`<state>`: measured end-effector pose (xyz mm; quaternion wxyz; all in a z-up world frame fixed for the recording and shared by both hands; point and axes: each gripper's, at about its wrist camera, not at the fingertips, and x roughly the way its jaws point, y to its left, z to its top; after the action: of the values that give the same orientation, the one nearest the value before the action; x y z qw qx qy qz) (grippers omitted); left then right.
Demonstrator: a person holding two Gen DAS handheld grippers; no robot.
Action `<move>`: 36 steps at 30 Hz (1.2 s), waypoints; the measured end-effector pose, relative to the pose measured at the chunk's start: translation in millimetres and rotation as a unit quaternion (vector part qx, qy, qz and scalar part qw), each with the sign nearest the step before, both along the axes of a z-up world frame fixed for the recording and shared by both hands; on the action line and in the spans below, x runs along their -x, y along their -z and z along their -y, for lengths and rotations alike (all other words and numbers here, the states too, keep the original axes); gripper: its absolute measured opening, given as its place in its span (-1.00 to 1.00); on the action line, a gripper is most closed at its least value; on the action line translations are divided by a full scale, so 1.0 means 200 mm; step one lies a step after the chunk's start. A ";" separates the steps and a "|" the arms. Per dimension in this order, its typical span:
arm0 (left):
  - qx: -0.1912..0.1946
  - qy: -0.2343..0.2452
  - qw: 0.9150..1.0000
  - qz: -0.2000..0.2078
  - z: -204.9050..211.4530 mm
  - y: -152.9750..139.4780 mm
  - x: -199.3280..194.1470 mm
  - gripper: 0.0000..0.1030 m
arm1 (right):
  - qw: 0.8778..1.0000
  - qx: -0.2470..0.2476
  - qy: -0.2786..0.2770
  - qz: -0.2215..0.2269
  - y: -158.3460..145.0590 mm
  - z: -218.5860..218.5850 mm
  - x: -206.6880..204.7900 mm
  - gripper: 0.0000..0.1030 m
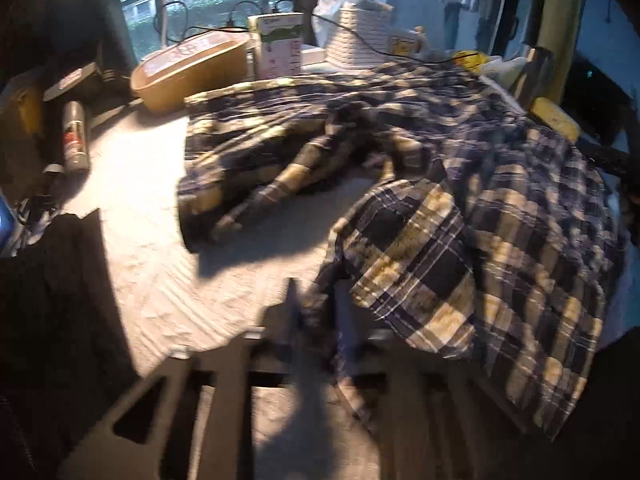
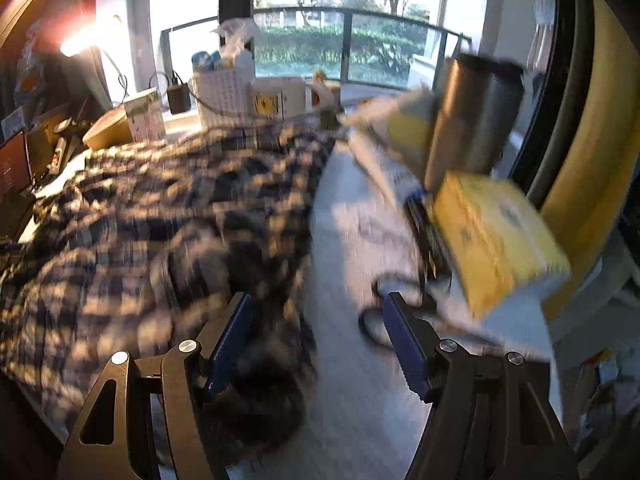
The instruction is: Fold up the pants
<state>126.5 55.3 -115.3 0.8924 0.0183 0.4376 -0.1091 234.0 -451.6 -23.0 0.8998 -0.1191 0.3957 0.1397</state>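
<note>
plaid pants (image 1: 400,152) lie rumpled across the white tabletop (image 1: 140,208) | my left gripper (image 1: 316,320) is pinched shut on a fabric edge | my right gripper (image 2: 316,344) gapes empty beside the cloth | advice: keep hem taut, lay it flat, clear of the yellow box (image 2: 496,236)

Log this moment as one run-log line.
stage: folding underway | left hand-held gripper: shut on blue-and-cream plaid fabric pants | right hand-held gripper: open, empty | pants: rumpled on white textured table cover

White textured table cover (image 1: 160,264): plaid pants (image 1: 440,160), spray can (image 1: 75,136), tan container (image 1: 192,72).
</note>
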 end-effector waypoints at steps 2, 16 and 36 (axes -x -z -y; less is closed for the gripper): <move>-0.005 -0.014 1.000 -0.001 -0.03 0.00 -0.02 -0.94 | 1.000 -0.019 -0.008 -0.006 0.03 0.03 0.03 0.35; -0.023 -0.073 0.997 0.034 -0.26 -0.05 -0.19 -0.94 | 0.998 -0.040 -0.003 -0.041 0.10 -0.07 0.03 -0.44; 0.060 0.015 0.998 0.019 0.16 -0.13 0.45 0.13 | 0.996 -0.044 0.078 0.023 -0.09 -0.06 0.23 0.33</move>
<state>35.8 23.3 -89.6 0.8980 -0.0270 0.4132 -0.1484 187.7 -440.5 -4.9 0.9212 -0.0513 0.3765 0.0836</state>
